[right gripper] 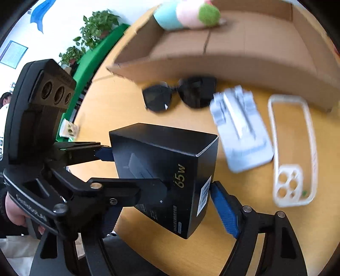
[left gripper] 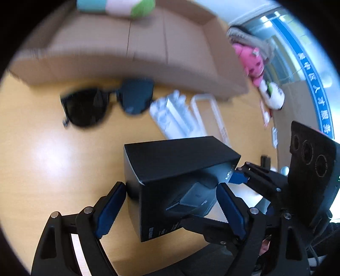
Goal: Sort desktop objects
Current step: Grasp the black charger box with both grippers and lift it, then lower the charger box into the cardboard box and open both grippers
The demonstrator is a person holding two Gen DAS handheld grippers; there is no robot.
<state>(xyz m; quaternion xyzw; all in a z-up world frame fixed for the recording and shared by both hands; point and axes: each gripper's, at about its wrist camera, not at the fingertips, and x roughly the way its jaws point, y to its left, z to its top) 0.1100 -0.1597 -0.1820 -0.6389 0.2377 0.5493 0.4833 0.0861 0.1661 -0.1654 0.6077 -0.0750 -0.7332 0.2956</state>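
Note:
A black 65W charger box (left gripper: 170, 180) (right gripper: 167, 174) hangs above the wooden table, clamped by both grippers at once. My left gripper (left gripper: 170, 203) is shut on it; my right gripper (right gripper: 161, 210) is shut on it too. Each gripper shows in the other's view: the right one (left gripper: 240, 177), the left one (right gripper: 131, 169). Black sunglasses (left gripper: 106, 104) (right gripper: 180, 95) lie beyond the box. A white folded phone stand (left gripper: 176, 114) (right gripper: 240, 127) and a clear phone case (right gripper: 293, 150) (left gripper: 208, 114) lie to the right.
An open cardboard box (left gripper: 138, 44) (right gripper: 233, 42) stands at the back of the table, with a pastel plush toy (left gripper: 119, 6) (right gripper: 189, 14) in it. A pink plush (left gripper: 252, 61) lies at the right. Potted plants (right gripper: 95, 27) stand beyond the table's left edge.

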